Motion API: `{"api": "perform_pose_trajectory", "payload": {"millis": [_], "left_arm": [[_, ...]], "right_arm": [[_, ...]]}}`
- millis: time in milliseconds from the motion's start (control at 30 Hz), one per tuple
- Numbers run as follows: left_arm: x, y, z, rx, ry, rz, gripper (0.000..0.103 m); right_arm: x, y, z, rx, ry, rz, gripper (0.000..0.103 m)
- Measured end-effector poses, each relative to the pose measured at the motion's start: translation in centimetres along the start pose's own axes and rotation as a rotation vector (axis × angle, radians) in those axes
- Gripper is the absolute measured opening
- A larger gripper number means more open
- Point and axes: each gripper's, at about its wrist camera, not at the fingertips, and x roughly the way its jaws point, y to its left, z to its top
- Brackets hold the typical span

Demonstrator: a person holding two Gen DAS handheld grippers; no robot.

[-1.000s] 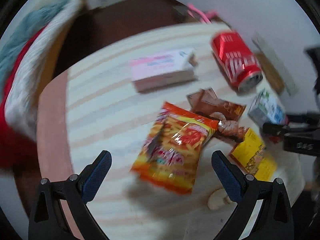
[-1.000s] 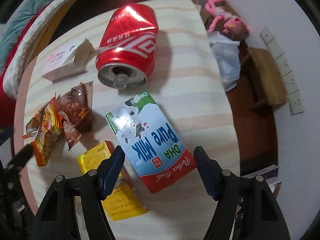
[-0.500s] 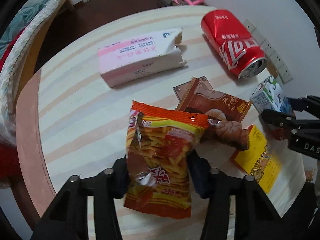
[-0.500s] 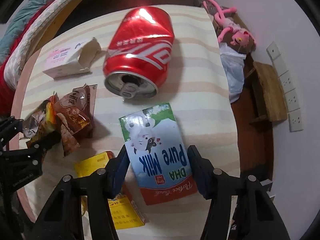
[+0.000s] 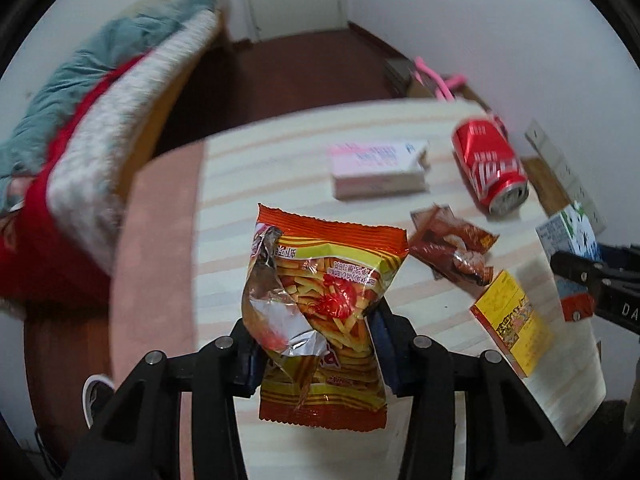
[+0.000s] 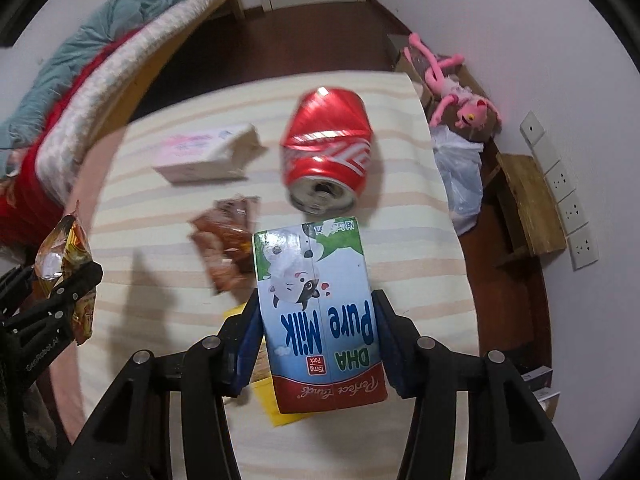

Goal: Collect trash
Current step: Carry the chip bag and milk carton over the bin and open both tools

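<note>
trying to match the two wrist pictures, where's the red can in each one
Left wrist view: the red can lies on its side at upper right, beyond the brown wrapper.
Right wrist view: the red can lies above centre, just beyond the milk carton.
Shared landmark: the pink and white box, left of the can in both.

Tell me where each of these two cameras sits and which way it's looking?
Left wrist: sits on the left gripper, looking steeply down at the striped table; its fingers clamp an orange snack bag; the right gripper shows at the right edge.
Right wrist: sits on the right gripper, looking down; its fingers clamp a milk carton; the left gripper shows at the left edge.
Shared: red can, pink box, brown wrapper.
</note>
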Motion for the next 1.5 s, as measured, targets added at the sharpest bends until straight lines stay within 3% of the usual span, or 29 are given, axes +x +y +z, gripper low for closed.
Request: {"api": "perform_pose_trajectory", "payload": {"millis": [167, 400, 567, 867, 1067, 1233, 1333, 1500], "left_arm": [[-3.2, 4.4, 1.1, -0.072, -0.084, 0.025, 0.042], [-9.6, 10.5, -1.9, -0.165, -0.164, 0.095, 0.042], [-13.6, 15.2, -4.9, -0.209, -0.197, 0.136, 0.042], [-17.2, 25.5, -10.6, -0.341, -0.209, 0.233, 0.041], [-15.6, 33.4, -14.6, -0.46, -0.146, 0.292, 0.041], [-11.5, 39.5, -18.3, -0.57, -0.03, 0.279, 0.041], [-7.6, 43.1, -20.3, -0.635, 0.058, 0.231, 0.041], [0.0, 48.4, -24.3, -0.772, 0.227, 0.081, 0.041]], "right_arm": [[-4.1, 3.3, -0.9, -0.003, -0.067, 0.051, 0.053], [-9.5, 10.2, -2.8, -0.037, -0.149, 0.146, 0.053], [-12.3, 17.0, -4.9, -0.072, -0.186, 0.258, 0.053], [-12.9, 32.6, -7.8, -0.246, -0.125, 0.436, 0.053], [-9.7, 43.9, -10.3, -0.373, -0.024, 0.498, 0.053], [-3.8, 52.2, -12.4, -0.448, 0.096, 0.5, 0.053], [0.4, 56.3, -13.8, -0.476, 0.177, 0.485, 0.053], [7.3, 61.2, -15.8, -0.508, 0.299, 0.435, 0.053]]}}
